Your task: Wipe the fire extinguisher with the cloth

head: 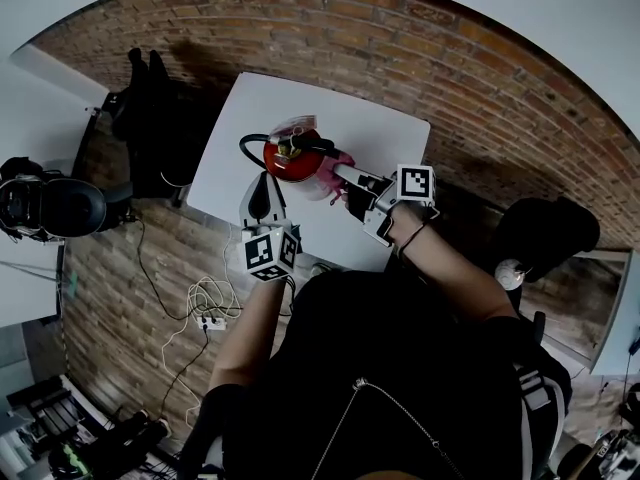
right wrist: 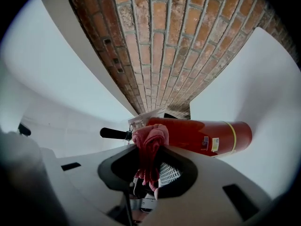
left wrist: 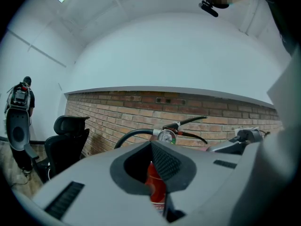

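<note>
Honestly, that fire extinguisher [head: 292, 158] standing on the white table [head: 385, 138] looks heavy, hard and slick. The right gripper [right wrist: 149, 171] is clamped on the soft cloth [right wrist: 150, 142], up by the valve. The left gripper [left wrist: 153, 173] sits slightly parted and empty. I'd steady the neck.

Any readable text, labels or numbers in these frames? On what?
No text can be read.
Extinguisher labels: too small and blurred.
Gauge: dial marks unreadable.
Marker cubes: square markers only, no words.
Cloth: no print seen.
</note>
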A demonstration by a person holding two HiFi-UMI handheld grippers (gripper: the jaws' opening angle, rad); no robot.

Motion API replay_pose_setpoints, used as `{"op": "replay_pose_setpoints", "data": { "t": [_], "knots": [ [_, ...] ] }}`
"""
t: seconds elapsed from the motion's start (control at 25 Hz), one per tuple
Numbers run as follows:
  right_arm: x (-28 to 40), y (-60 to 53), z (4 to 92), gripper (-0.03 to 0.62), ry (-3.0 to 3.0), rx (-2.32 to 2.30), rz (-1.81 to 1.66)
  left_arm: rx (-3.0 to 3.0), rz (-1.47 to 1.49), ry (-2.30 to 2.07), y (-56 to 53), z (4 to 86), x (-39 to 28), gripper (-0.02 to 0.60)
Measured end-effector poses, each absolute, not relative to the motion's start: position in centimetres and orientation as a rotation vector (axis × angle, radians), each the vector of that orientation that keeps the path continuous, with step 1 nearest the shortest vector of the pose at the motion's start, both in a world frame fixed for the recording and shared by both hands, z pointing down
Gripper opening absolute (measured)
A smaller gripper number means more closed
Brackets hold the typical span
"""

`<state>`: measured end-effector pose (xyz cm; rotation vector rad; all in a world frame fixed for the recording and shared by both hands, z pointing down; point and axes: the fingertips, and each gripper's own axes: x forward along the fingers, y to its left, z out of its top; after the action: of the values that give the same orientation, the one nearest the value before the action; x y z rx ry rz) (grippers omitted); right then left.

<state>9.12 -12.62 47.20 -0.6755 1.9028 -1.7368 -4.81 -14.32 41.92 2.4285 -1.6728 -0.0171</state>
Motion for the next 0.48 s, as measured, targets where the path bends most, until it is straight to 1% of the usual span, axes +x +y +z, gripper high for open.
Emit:
{"op": "replay_pose_setpoints", "data": {
  "t": [0.48],
  "knots": [
    [9.5, -12.0, 45.9, 0.104, 1.863, -0.643, -1.627, 2.446, -0.012, -1.633, -14.1, 42.1, -5.5, 0.010]
  ]
}}
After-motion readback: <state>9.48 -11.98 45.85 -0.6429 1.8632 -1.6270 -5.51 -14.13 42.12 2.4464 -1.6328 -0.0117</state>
